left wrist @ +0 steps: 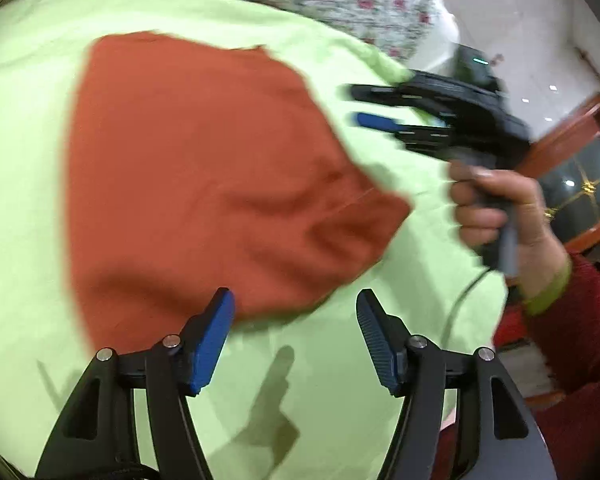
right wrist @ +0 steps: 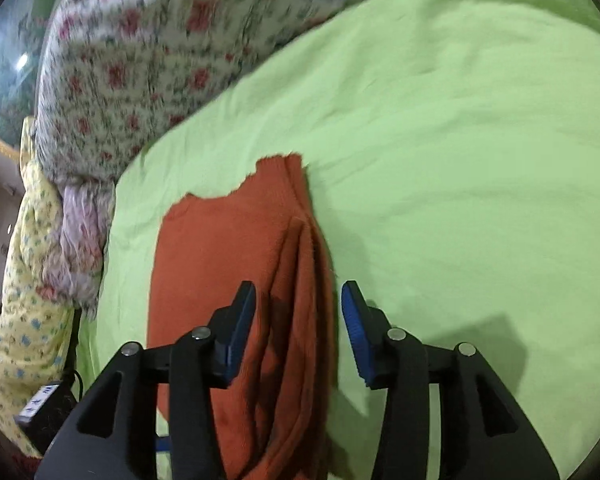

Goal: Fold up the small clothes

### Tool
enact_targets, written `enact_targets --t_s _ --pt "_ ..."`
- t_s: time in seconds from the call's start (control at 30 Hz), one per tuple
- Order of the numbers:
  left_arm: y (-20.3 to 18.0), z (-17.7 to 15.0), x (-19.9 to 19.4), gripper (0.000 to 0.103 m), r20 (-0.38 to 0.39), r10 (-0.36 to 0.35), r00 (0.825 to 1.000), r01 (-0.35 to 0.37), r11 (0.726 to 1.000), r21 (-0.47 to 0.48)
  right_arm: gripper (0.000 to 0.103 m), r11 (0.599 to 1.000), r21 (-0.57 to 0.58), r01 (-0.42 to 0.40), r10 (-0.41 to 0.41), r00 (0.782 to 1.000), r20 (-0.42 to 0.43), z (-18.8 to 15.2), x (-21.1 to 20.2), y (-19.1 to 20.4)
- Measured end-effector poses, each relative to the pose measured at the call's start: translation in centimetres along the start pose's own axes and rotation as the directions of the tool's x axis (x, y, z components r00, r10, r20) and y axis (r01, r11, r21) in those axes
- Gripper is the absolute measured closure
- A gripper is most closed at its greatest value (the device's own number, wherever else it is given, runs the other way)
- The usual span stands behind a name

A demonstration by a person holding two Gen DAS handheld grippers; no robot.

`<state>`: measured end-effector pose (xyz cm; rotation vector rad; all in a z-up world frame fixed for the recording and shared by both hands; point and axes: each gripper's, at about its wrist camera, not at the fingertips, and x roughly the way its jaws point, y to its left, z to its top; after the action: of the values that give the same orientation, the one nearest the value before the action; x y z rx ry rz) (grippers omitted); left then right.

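Folding work pauses over a rust-orange knitted garment (left wrist: 204,176) lying flat on a lime-green bed sheet (left wrist: 28,160), with both handheld grippers empty above it. Seen from the left wrist, the left gripper (left wrist: 296,332) stands with its blue-padded jaws wide apart and nothing between them, its tips just off the garment's near edge; the right gripper (left wrist: 356,106), held by a hand (left wrist: 496,208) in a dark red fleecy sleeve (left wrist: 580,320), hangs beside the garment's far side. From the right wrist, the right gripper (right wrist: 300,332) shows its jaws moderately parted above a thick doubled edge of the cloth, the pads clear of the fabric. The knit looks soft, fuzzy and heavy enough to hold a crease, with one side already turned over into layered ridges. The likely next step is another fold, best done by pinching two corners of one edge through all layers, lifting evenly and laying the cloth across without dragging the sheet. A floral quilt (right wrist: 148,64) is bunched at the sheet's far edge, well clear of the work.
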<state>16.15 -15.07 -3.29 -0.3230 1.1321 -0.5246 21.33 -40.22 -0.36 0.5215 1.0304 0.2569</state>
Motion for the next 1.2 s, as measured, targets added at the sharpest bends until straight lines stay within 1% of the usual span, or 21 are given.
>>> enact_targets --t_s 0.07,0.1,0.13,0.17,0.3,0.4,0.5,0.6,0.73,0.8,0.83,0.87,0.9,0.93,0.97,1.03,1.07,1.1,1.13,1.17,1.2 --pt "1.5 -1.5 -0.9 0.038 -0.003 0.068 0.998 -0.068 0.998 -0.010 0.057 1.000 0.018 -0.025 0.025 1.000 0.009 -1.1 -1.6 0.2" --pt "2.4 -2.6 -1.3 0.038 -0.010 0.126 0.992 -0.127 0.992 -0.006 0.057 0.999 0.018 -0.042 0.042 0.999 0.004 -1.7 -2.1 0.6" --pt "3.0 -2.9 -1.2 0.038 -0.019 0.165 0.986 -0.165 0.986 -0.007 0.056 0.998 0.013 -0.063 0.063 0.998 -0.012 -2.5 -2.6 1.1" --pt "3.4 -3.2 -1.3 0.038 -0.023 0.186 0.982 -0.186 0.983 -0.012 0.056 0.997 0.005 -0.073 0.073 0.997 -0.028 -3.2 -2.7 1.6" --pt "4.5 -4.2 -1.3 0.038 -0.004 0.230 0.973 -0.230 0.973 -0.025 0.052 0.997 -0.038 -0.060 0.057 0.995 -0.088 -5.6 -2.0 3.5" --pt "4.6 -3.7 -0.4 0.038 0.019 0.300 0.954 -0.299 0.954 -0.023 0.052 0.999 -0.051 -0.007 0.001 0.993 -0.118 -6.6 -0.8 3.8" --pt "5.4 -3.4 -0.4 0.038 0.058 0.317 0.947 -0.316 0.948 -0.036 0.052 0.999 -0.033 0.009 -0.013 0.992 -0.124 -6.6 -0.3 3.3" --pt "5.8 -2.7 0.2 0.039 0.066 0.355 0.933 -0.353 0.935 -0.039 0.052 1.000 -0.027 0.000 -0.004 0.991 -0.131 -6.4 -0.2 3.0" --pt "7.3 -2.1 -0.9 0.040 0.096 0.341 0.935 -0.328 0.936 -0.127 0.052 0.999 -0.032 0.017 -0.023 0.985 -0.174 -6.7 1.0 3.4" --pt "7.8 -2.2 -1.3 0.040 0.098 0.333 0.938 -0.318 0.938 -0.137 0.052 0.999 -0.040 0.011 -0.018 0.984 -0.179 -6.9 1.3 3.5" --pt "7.8 -1.8 -1.0 0.040 0.096 0.331 0.939 -0.317 0.938 -0.139 0.054 0.999 -0.044 0.002 -0.010 0.984 -0.180 -7.0 1.5 3.6" --pt "7.9 -1.9 -1.1 0.040 0.094 0.330 0.939 -0.315 0.939 -0.140 0.059 0.999 -0.049 0.001 -0.010 0.984 -0.180 -7.1 1.7 3.7" --pt "8.0 -1.9 -1.1 0.040 0.093 0.329 0.940 -0.315 0.938 -0.142 0.073 0.998 -0.055 0.007 -0.017 0.984 -0.180 -7.1 1.9 3.9" --pt "7.9 -1.7 -0.9 0.040 0.093 0.330 0.940 -0.315 0.938 -0.143 0.084 0.998 -0.057 0.016 -0.027 0.983 -0.181 -7.1 2.2 4.0" --pt "7.9 -1.5 -0.8 0.041 0.092 0.328 0.940 -0.313 0.938 -0.147 0.090 0.998 -0.055 0.015 -0.024 0.983 -0.180 -7.0 2.3 4.0" --pt "8.1 -1.6 -0.9 0.041 0.083 0.320 0.944 -0.304 0.940 -0.156 0.092 0.998 -0.055 -0.006 -0.004 0.985 -0.172 -6.6 2.1 4.5" --pt "8.1 -1.8 -1.2 0.041 0.080 0.318 0.945 -0.303 0.940 -0.157 0.093 0.998 -0.065 -0.021 0.011 0.987 -0.162 -6.3 1.8 5.1" --pt "8.0 -1.7 -1.2 0.041 0.078 0.311 0.947 -0.296 0.942 -0.156 0.093 0.995 -0.072 -0.068 0.058 0.989 -0.139 -5.9 0.8 5.7" --pt "7.9 -1.4 -1.1 0.041 0.081 0.296 0.952 -0.281 0.947 -0.156 0.093 0.985 -0.077 -0.154 0.146 0.985 -0.095 -5.5 -0.7 6.6" --pt "7.8 -1.2 -1.1 0.041 0.081 0.279 0.957 -0.264 0.951 -0.161 0.093 0.969 -0.096 -0.228 0.225 0.973 -0.043 -5.0 -2.7 7.3" --pt "7.9 -1.1 -1.0 0.041 0.074 0.267 0.961 -0.252 0.953 -0.167 0.093 0.963 -0.124 -0.241 0.241 0.970 -0.015 -4.6 -4.2 7.9"
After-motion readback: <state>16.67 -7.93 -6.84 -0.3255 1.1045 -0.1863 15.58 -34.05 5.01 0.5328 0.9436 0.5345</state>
